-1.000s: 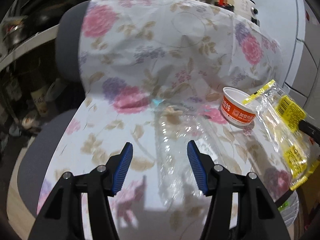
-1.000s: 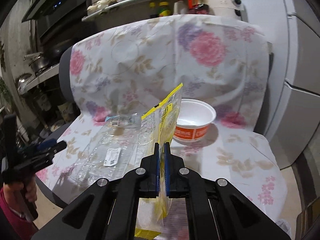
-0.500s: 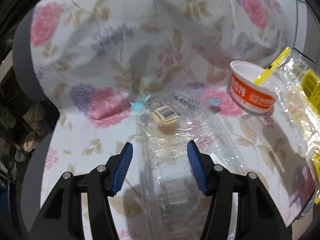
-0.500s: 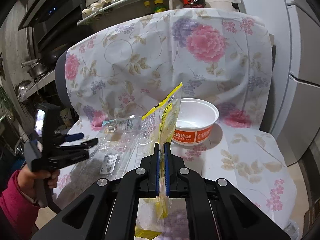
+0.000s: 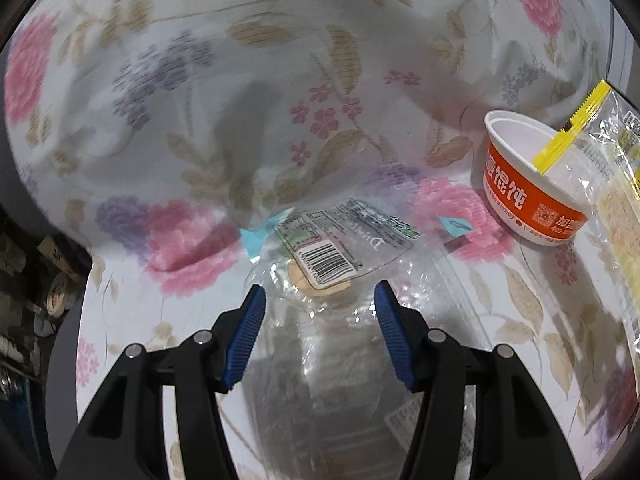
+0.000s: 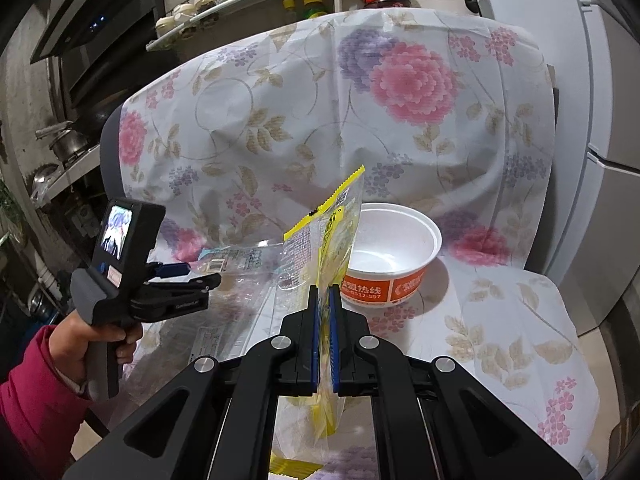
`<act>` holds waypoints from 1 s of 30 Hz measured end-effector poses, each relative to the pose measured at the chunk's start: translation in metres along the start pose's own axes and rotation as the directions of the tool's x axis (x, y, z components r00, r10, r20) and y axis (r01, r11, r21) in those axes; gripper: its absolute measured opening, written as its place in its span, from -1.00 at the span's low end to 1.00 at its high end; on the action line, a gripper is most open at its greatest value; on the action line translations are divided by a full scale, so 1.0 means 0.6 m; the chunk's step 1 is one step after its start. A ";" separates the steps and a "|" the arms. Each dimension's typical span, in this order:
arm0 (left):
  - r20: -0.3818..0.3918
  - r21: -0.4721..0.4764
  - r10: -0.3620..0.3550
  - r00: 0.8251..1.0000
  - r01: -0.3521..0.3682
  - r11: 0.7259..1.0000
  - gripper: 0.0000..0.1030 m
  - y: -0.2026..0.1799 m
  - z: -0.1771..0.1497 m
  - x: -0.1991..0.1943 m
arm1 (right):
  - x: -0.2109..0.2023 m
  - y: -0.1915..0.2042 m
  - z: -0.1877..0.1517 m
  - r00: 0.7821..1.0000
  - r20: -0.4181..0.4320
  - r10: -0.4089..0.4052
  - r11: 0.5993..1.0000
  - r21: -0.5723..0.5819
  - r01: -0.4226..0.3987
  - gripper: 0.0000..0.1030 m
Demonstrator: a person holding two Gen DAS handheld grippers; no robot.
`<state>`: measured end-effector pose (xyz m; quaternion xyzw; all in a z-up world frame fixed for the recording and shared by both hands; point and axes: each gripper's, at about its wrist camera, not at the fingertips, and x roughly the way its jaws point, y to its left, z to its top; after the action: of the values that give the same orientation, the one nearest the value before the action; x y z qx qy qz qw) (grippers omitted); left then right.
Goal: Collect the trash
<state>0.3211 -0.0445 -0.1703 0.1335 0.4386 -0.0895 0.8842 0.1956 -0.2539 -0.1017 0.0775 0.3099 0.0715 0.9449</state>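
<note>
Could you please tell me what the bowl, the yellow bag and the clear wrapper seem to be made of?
Bowl: probably foam or coated paper; matte white inside, orange printed band outside.
Yellow bag: thin glossy plastic film; see-through panels, serrated edge.
Clear wrapper: crinkly transparent plastic film; glints, cloth pattern shows through, barcode label.

On the cloth-covered chair seat [image 6: 500, 320] before me, the clear plastic package [image 5: 332, 264] lies to the left and the bowl [image 6: 394, 256] stands to its right, near the backrest. The yellow-edged wrapper [image 6: 328, 232] stands upright just in front of the bowl.
</note>
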 end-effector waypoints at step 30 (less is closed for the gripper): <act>0.291 -0.092 -0.248 0.924 0.286 0.954 -1.00 0.003 -0.055 -0.222 | -0.095 -0.036 -0.023 0.997 0.071 -0.015 0.996 0.083 0.009 -0.91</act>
<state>0.2169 -0.0271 -0.0828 -0.0006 0.3300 -0.1977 0.9231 0.1436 -0.2838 -0.0842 0.1171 0.2791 0.0500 0.9518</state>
